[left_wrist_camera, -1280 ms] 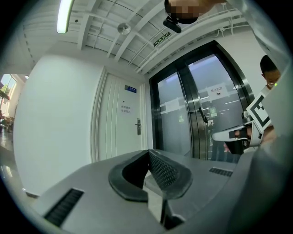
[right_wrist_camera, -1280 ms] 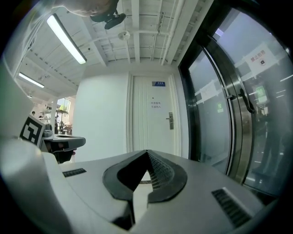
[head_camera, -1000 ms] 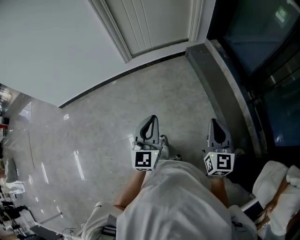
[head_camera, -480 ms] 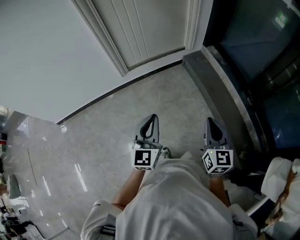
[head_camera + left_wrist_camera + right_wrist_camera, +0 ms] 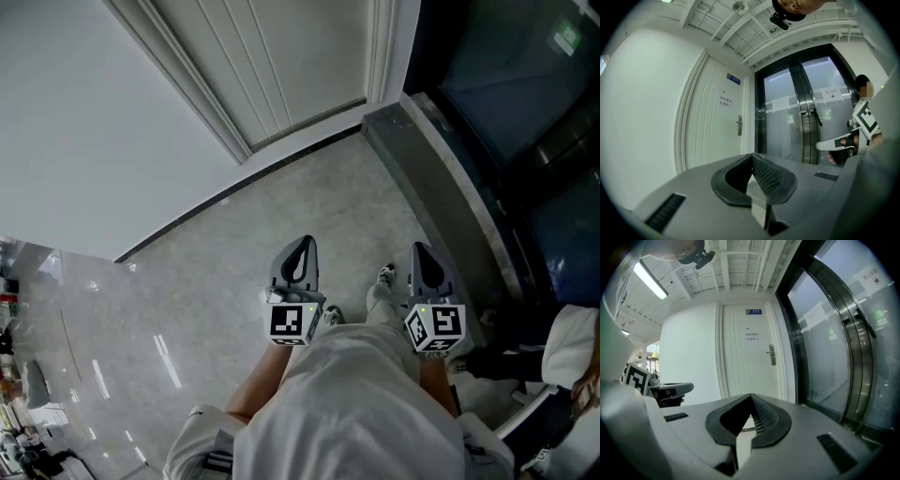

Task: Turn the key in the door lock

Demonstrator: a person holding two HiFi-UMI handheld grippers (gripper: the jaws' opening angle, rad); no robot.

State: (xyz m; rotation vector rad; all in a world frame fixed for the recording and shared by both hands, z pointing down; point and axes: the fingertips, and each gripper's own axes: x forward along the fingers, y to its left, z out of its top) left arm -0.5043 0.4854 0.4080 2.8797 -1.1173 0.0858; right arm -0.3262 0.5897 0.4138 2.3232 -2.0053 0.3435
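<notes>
Ahead, lock plate (image 5: 772, 356) upright, lever (image 5: 768, 352) pointing left; left tool (image 5: 752, 155) and right tool (image 5: 751, 396) closed, empty.

Bright, even indoor light from a ceiling tube (image 5: 651, 280), glare streaks on the floor (image 5: 164, 361) (fisheye-bent, dark-cornered gripper views)

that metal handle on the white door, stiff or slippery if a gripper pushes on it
The handle looks like a metal lever on a plate, so it probably stays rigid and pivots rather than flexes. Its smooth-looking finish may let a grip slide. It is small and distant here, so this is uncertain.
</notes>
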